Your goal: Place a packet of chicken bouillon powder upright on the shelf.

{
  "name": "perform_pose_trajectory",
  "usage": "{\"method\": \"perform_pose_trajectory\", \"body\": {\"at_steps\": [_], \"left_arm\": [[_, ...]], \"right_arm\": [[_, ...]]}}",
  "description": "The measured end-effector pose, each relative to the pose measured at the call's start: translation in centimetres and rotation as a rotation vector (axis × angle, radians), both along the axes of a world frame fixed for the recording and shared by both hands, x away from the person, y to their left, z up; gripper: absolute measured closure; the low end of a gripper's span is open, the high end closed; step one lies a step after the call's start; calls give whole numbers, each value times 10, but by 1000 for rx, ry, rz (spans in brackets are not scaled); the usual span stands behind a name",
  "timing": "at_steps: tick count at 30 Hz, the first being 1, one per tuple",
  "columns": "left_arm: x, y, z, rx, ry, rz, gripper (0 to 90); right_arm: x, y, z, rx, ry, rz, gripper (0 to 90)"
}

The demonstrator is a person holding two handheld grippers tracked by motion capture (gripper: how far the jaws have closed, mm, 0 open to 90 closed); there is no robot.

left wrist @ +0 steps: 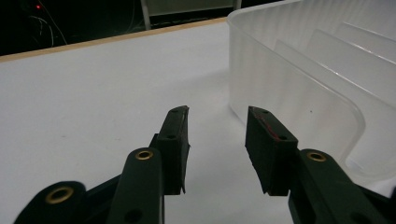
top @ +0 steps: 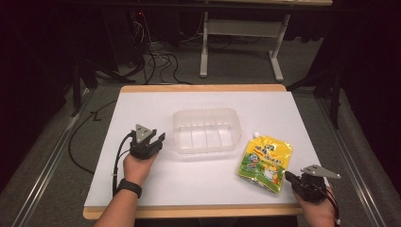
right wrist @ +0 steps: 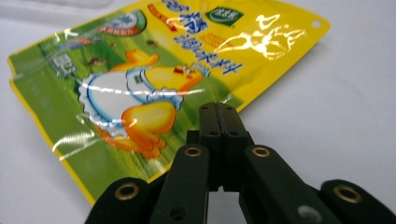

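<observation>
Black watch [top: 129, 187] on left wrist; black fingers [left wrist: 173, 140] carry brass-ringed holes.

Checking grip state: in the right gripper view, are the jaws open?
No, the right gripper has its jaws pressed together beside the yellow pouch.

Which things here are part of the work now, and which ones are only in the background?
Part of the work:
- yellow pouch, flat on the table by the shut right gripper
- clear plastic tub, empty, beside the open left gripper

Only in the background:
- cables on the floor
- grey table frame behind
</observation>
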State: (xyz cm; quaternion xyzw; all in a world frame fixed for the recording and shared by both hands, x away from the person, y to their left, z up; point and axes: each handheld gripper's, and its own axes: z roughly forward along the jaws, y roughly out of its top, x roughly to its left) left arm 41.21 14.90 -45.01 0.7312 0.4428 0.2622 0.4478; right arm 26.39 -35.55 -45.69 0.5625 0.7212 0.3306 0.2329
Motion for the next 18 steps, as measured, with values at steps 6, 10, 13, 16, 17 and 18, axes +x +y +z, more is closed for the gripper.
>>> {"method": "perform_pose_trajectory", "body": {"at_steps": [6,10,13,16,17,18], "left_arm": [[-7,9,0,-11,3,-17,594],[-15,19,0,-12,17,-31,576],[-22,27,-1,-25,19,-33,576],[-30,35,-1,-29,18,-32,574],[-32,38,-1,-31,19,-30,573],[-35,40,-1,-40,18,-25,572]], "right_arm": [[11,2,6,8,-44,-2,896],[24,7,7,10,-55,0,878],[34,12,8,14,-63,1,871],[44,14,10,17,-80,0,860],[48,14,12,22,-91,0,857],[51,14,12,31,-96,-1,855]]}}
